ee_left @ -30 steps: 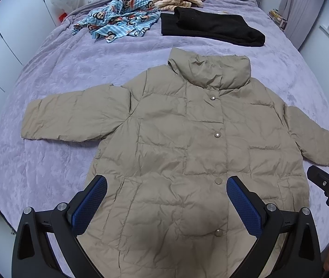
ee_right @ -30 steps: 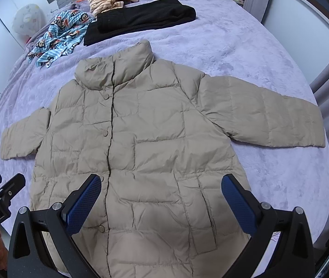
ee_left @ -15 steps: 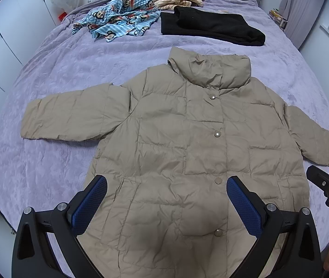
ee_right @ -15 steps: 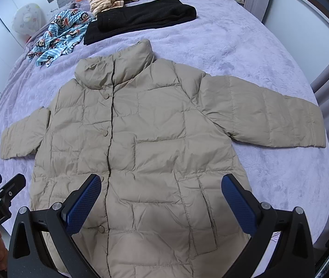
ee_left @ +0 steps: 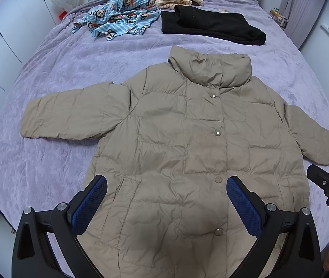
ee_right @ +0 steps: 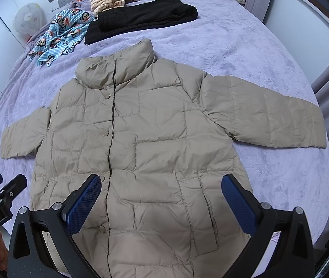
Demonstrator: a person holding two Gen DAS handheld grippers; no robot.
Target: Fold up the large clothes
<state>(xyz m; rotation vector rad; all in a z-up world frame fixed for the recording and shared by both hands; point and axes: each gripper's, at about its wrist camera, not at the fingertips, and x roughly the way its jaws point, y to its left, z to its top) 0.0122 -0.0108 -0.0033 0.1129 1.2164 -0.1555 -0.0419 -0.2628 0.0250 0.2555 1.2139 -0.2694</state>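
While both sets of jaws hang released above the flat jacket, each should pinch a sleeve cuff squarely first.

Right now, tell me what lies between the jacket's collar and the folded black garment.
Only bare purple bedspread. The left wrist view shows nothing lying between the beige jacket collar and the black garment.
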